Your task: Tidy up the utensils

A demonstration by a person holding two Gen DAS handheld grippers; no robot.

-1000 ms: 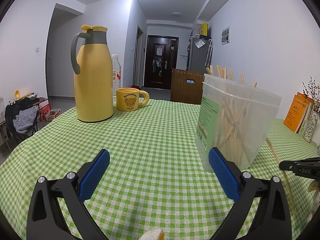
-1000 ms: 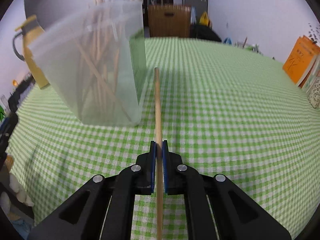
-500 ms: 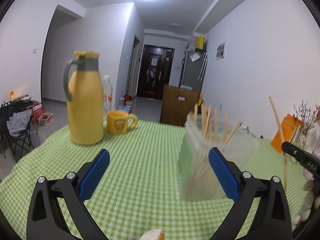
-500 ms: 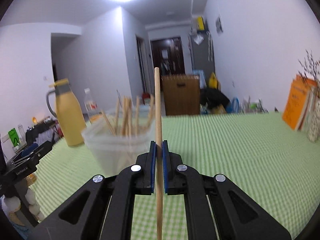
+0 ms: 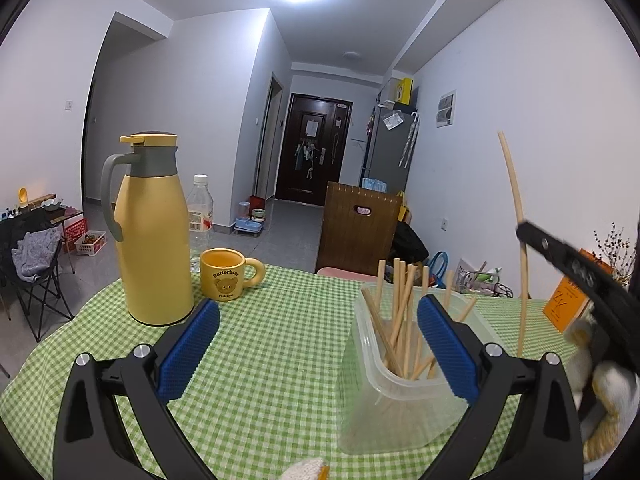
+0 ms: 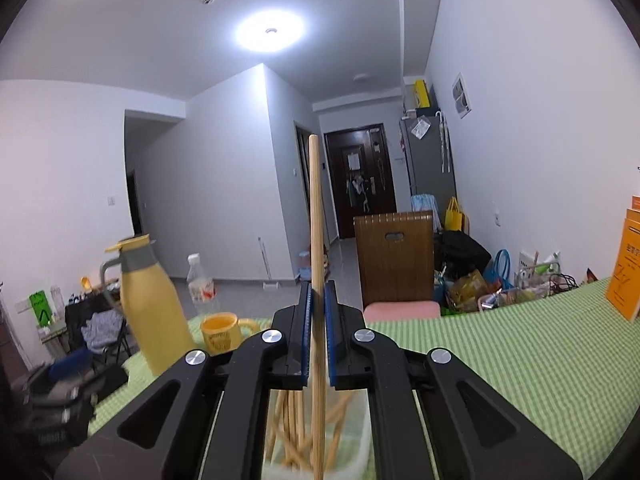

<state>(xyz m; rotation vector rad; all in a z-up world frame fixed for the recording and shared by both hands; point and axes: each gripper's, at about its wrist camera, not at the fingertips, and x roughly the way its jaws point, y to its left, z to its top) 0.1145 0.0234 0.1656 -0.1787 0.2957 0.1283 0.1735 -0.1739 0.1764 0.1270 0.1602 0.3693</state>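
Note:
A clear plastic container [image 5: 400,400] holding several wooden chopsticks [image 5: 400,312] stands on the green checked table [image 5: 280,360]. My left gripper [image 5: 318,350] is open above the table; its right pad [image 5: 448,348] overlaps the container's near side in the view and nothing is between the pads. My right gripper [image 6: 316,332] is shut on one wooden chopstick [image 6: 314,220], held upright. Its lower end hangs over the container [image 6: 352,444], seen blurred below the fingers. In the left wrist view the right gripper [image 5: 576,276] and its chopstick [image 5: 516,208] show at the right.
A yellow thermos jug [image 5: 154,232], a water bottle [image 5: 200,208] and a yellow bear mug [image 5: 224,276] stand at the table's far left. Orange books [image 5: 568,304] lean at the far right. A wooden chair back [image 5: 360,232] rises behind the table.
Both grippers have risen. The right gripper tipped up from facing the table to near level, lifting its chopstick from beside the container to above it.

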